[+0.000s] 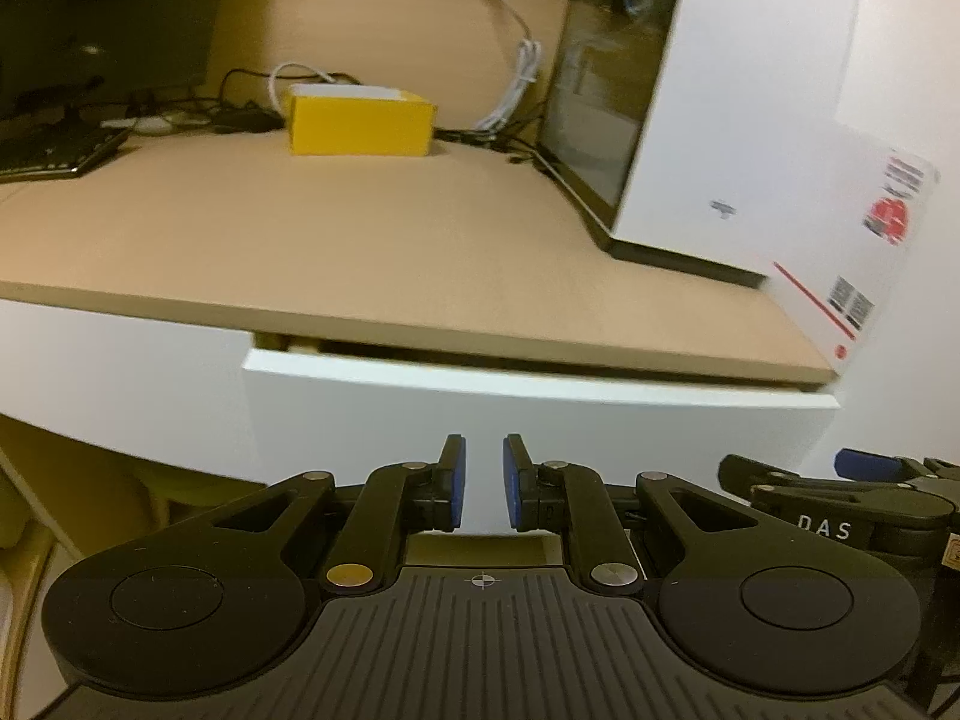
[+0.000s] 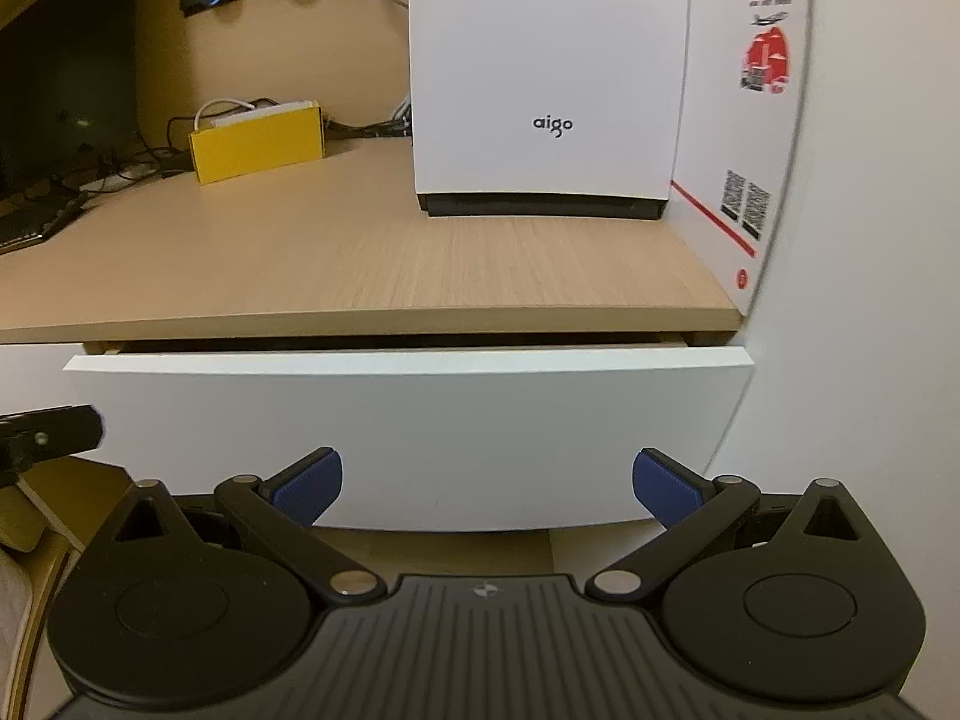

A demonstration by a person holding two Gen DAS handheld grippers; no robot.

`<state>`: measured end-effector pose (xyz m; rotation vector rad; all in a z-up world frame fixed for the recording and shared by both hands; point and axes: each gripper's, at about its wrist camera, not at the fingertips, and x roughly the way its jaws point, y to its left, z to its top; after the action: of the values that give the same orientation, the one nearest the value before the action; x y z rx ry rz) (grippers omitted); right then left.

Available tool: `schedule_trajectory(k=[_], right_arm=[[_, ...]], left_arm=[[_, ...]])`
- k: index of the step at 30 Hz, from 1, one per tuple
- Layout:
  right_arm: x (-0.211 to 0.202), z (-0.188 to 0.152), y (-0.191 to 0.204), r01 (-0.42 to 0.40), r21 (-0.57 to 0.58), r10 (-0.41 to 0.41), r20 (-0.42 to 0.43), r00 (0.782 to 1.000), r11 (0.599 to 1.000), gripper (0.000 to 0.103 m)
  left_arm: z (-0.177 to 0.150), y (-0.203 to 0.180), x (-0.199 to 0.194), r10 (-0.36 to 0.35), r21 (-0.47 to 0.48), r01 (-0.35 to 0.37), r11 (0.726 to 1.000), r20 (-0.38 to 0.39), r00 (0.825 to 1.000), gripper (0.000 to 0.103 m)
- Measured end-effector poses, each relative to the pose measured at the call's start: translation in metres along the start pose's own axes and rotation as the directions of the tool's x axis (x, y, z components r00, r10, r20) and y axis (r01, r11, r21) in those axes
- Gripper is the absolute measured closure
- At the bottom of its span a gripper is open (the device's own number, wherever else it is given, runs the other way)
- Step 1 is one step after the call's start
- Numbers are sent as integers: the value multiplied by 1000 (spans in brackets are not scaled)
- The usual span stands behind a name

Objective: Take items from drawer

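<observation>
The white drawer front (image 1: 600,420) (image 2: 408,420) sits under the wooden desktop and stands pulled out a little, with a dark slit along its top. Its contents are hidden. My left gripper (image 1: 483,480) faces the lower part of the drawer front with its blue pads only a narrow gap apart and nothing between them. My right gripper (image 2: 487,486) is wide open just before the drawer's lower edge and holds nothing. In the left wrist view, part of the right gripper (image 1: 840,480) shows at the far right.
The desktop (image 2: 360,276) carries a white aigo box (image 2: 549,78), a yellow box (image 2: 258,144), cables, and a dark monitor (image 1: 102,18) with a keyboard at the left. A white printed board (image 2: 744,120) leans on the right wall. Wooden furniture (image 2: 36,516) stands low left.
</observation>
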<state>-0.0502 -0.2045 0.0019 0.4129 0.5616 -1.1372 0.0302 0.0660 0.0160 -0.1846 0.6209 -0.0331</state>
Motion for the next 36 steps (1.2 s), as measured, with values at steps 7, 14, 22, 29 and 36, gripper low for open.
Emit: schedule_trajectory(k=[7,14,22,29,36], right_arm=[[12,20,25,4,-30,-3,21,1000,1000,0],[39,44,47,22,-41,-21,22,1000,999,0],[65,62,58,45,-51,-44,25,999,998,0],[80,63,59,60,-27,-60,11,998,998,0],[78,59,58,78,-29,-77,25,997,997,0]], left_arm=[[33,31,4,27,-14,-27,1000,31,999,87],[53,62,24,27,-17,-27,999,-12,1000,87],[61,77,37,2,-19,-3,1000,-30,1000,87],[69,87,38,38,6,-38,999,-38,999,87],[69,102,44,70,-32,-72,997,-65,995,87]])
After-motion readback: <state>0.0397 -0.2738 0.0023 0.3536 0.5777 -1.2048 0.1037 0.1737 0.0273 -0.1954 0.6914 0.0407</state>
